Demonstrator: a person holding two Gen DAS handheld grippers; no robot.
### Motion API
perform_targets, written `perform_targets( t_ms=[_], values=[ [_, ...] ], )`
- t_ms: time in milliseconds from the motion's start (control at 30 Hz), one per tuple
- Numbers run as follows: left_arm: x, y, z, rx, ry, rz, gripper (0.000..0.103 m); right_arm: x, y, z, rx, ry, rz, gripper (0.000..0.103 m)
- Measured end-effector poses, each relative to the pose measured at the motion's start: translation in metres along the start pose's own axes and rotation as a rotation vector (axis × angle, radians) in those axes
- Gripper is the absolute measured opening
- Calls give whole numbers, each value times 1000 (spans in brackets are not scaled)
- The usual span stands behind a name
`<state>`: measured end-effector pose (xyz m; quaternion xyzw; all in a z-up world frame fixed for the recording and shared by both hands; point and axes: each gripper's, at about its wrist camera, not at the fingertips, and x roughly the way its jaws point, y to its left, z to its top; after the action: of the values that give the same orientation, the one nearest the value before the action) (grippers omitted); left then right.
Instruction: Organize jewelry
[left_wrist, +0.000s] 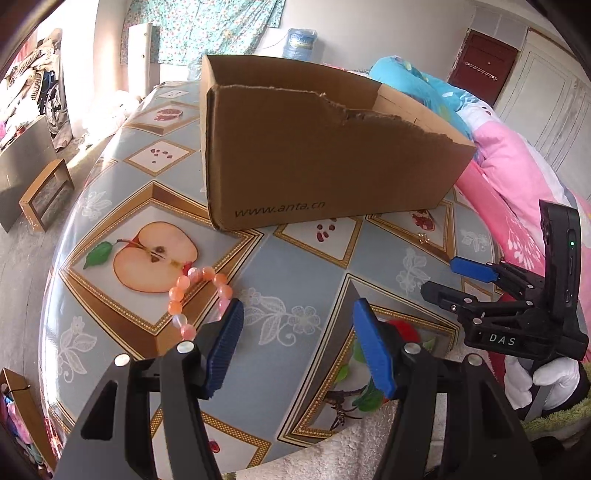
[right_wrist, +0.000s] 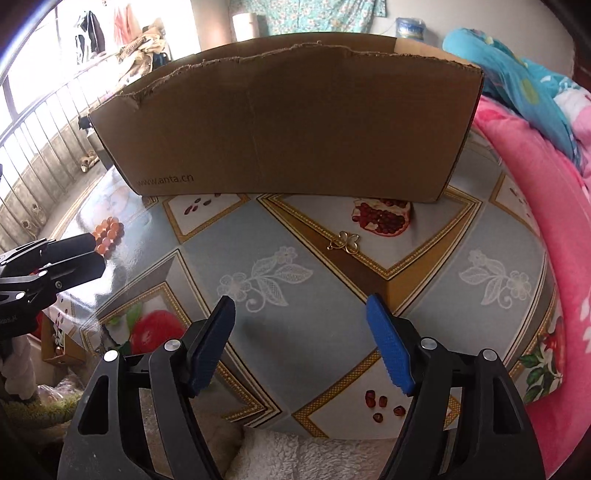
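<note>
An orange and pink bead bracelet (left_wrist: 195, 299) lies on the table's fruit-patterned cloth, just ahead and left of my left gripper (left_wrist: 297, 314), which stands open with nothing between its blue pads. In the right wrist view the bracelet (right_wrist: 108, 230) shows at far left behind the left gripper's fingertips (right_wrist: 88, 254). A small gold butterfly-shaped piece (right_wrist: 345, 243) lies ahead of my right gripper (right_wrist: 301, 310), which is open and empty above the cloth. The same gold piece (left_wrist: 424, 238) shows small near the box in the left wrist view, where the right gripper (left_wrist: 443, 277) enters from the right.
An open brown cardboard box (left_wrist: 325, 155) with a torn rim stands on the table beyond both pieces of jewelry; its inside is hidden. Pink and blue bedding (right_wrist: 535, 177) lies along the table's right side. White fleece (right_wrist: 280, 454) lies at the near edge.
</note>
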<state>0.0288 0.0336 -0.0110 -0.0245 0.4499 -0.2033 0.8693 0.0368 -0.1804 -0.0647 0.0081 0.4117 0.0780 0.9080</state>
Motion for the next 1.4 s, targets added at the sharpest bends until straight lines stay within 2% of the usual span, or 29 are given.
perform_targets(
  t_ms=[167,300,433,600,800,967,1067,1133,1233,1400],
  values=[
    [7,10,6,-23,1,16,60,6,6,-1,-34,10,-12,82],
    [15,19,10,-43,26,37,60,8,4,0,-13,17,18,95],
    [18,22,10,-36,28,37,60,8,-1,-1,5,14,41,95],
    [24,14,14,-52,30,-47,62,2,-12,-6,21,-7,104,95],
    [35,-12,16,-49,40,-192,62,-6,-33,-1,68,23,164,93],
    [39,-26,17,-23,49,-242,62,-11,-35,17,43,14,145,79],
    [41,-30,18,-6,53,-254,62,-5,-35,26,27,16,108,63],
    [42,-31,18,1,55,-262,62,1,-38,31,26,25,100,49],
    [43,-33,19,4,56,-269,62,9,-39,37,-4,27,73,40],
    [44,-30,19,0,55,-279,62,19,-41,46,-41,26,65,34]
  ],
)
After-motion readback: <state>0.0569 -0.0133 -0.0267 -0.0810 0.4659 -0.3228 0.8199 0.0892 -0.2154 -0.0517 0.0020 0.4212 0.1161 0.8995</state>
